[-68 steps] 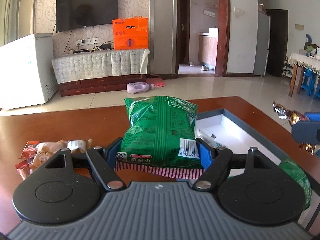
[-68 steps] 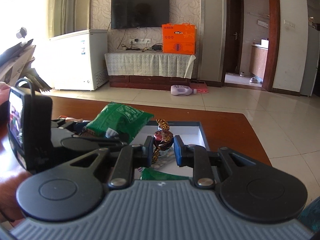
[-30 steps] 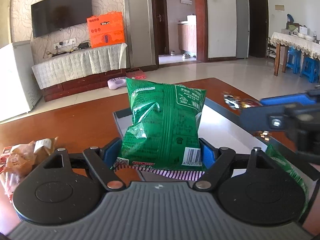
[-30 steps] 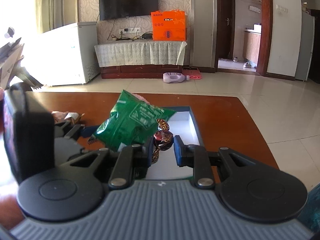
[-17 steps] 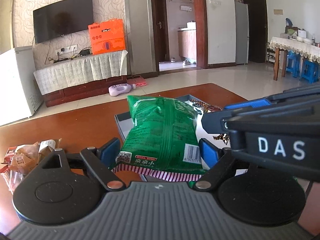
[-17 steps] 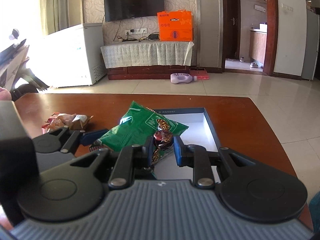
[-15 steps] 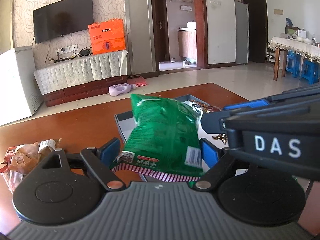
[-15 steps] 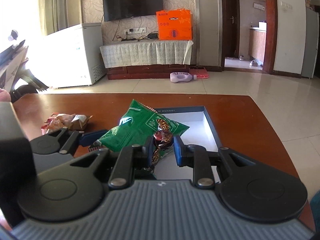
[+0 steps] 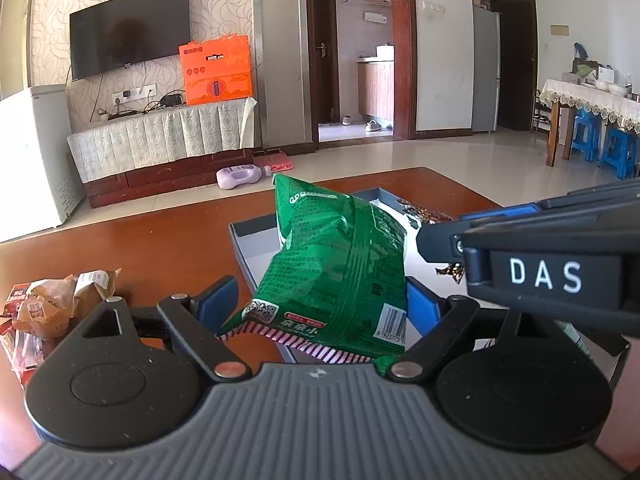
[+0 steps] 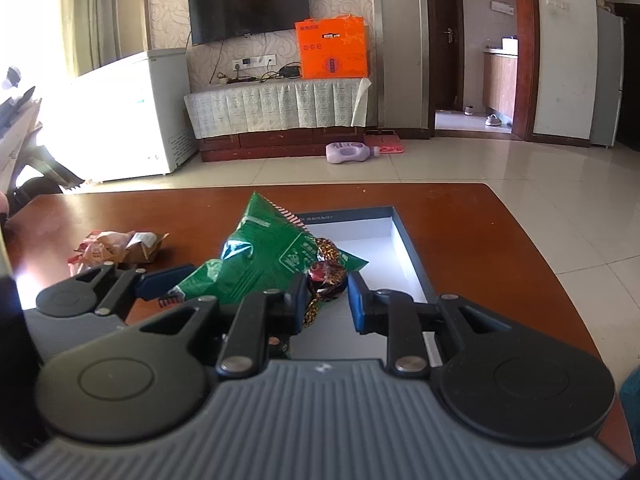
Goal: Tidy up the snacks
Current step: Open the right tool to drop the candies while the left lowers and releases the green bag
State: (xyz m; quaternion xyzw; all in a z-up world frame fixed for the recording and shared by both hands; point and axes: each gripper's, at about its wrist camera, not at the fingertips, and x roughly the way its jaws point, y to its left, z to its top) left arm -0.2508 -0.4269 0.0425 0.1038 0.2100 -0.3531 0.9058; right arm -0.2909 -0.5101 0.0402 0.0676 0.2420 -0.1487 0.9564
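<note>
Green snack bag [image 9: 336, 264] is tilted over the grey box [image 9: 256, 256], released between the opening left gripper [image 9: 316, 304]; a wrapped candy [image 10: 326, 276] is loosened by the opening right gripper [image 10: 328, 300], for dropping inside.

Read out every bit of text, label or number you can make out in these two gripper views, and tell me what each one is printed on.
"DAS": white letters on the side of the right gripper, seen from the left wrist.
"6 92377...": start of the barcode digits on the green snack bag; the rest is cut off.
Green snack bag: Chinese print and QR code, too small to read.
Box rim: a line of small digits, blurred.
Orange box: markings unreadable.
Wrapped snacks: labels blurred.
</note>
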